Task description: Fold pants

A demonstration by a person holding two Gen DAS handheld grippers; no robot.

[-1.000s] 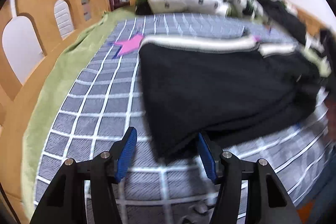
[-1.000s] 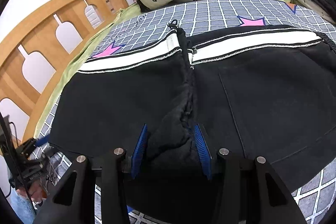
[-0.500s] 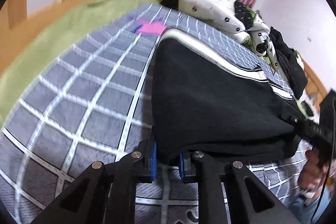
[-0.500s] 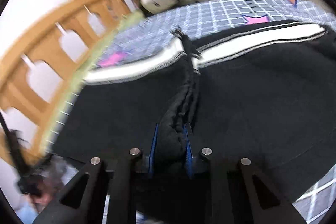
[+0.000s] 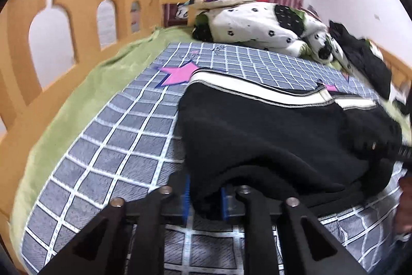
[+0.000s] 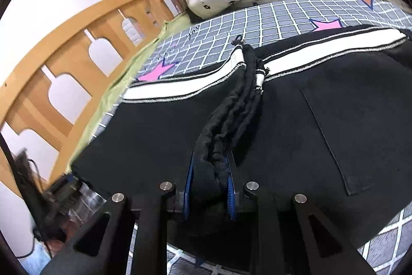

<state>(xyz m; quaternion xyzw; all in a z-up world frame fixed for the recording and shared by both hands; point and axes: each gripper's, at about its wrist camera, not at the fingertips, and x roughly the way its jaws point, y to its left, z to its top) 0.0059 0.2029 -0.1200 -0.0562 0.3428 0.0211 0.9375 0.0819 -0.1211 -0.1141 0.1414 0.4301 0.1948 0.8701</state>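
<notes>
the black pants (image 5: 270, 135) lie spread on the bed (image 5: 123, 146), their white-striped waistband (image 6: 322, 47) on the far side from both tongs and running crosswise to them. the left tongs (image 5: 204, 200) are closed down to a narrow gap on the near left edge of the pants, a thick roll of dark cloth wedged between the blue pads. the right tongs (image 6: 209, 187) are likewise closed on a bunched ridge of cloth along the centre seam, which runs straight away from them to the waistband — so the long axis of that ridge lines up with the right tongs. the likely fold turns on this: the left edge sits well left of the seam, and the left tongs would have to carry it across toward the right half. the cloth looks soft, heavy and fleece-like; a patch pocket (image 6: 342, 135) shows right of the seam. the bed cover is a grey grid print with pink stars (image 5: 177, 74).
</notes>
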